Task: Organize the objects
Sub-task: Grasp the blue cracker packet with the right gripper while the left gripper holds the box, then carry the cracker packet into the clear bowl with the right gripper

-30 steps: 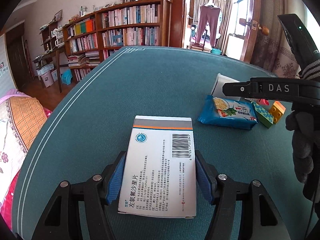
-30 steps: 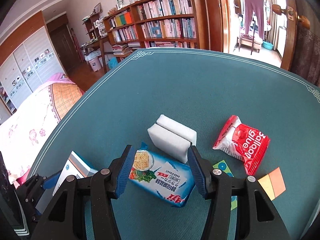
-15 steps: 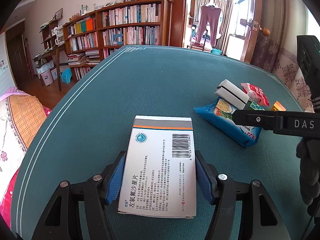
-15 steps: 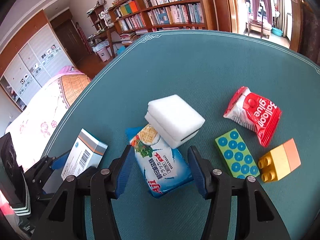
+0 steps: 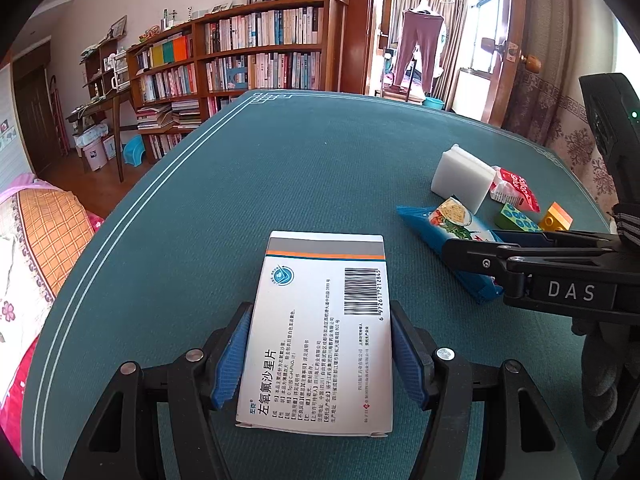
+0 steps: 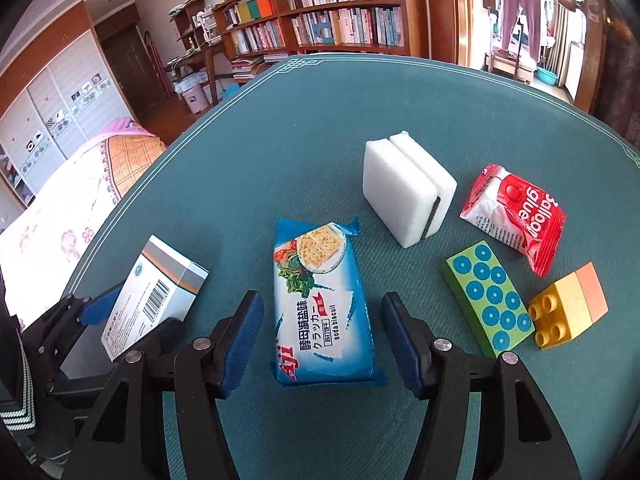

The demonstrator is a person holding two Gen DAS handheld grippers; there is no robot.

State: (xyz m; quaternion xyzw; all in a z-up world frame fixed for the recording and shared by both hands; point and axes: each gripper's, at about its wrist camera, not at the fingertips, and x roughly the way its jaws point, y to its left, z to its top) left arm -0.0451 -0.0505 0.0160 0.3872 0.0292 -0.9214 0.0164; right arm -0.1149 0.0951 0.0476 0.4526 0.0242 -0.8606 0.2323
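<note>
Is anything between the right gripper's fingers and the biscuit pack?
Nothing visible. The soda biscuit pack lies flat on the table between the right gripper, whose jaws are opening, with clear gaps on both sides. The white sponge block stands beyond it, apart.

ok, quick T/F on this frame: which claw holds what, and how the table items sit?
1. The left claw is shut on the medicine box. True.
2. The right claw grips the biscuit pack tight. False: its jaws are opening, with a gap showing between each pad and the pack lying on the table.
3. The sponge lies flat under the pack. False: it stands on edge beyond the pack.
4. The green brick sits between the pack and the yellow brick. True.
5. The red packet is left of the sponge. False: it is on the sponge's right.
</note>
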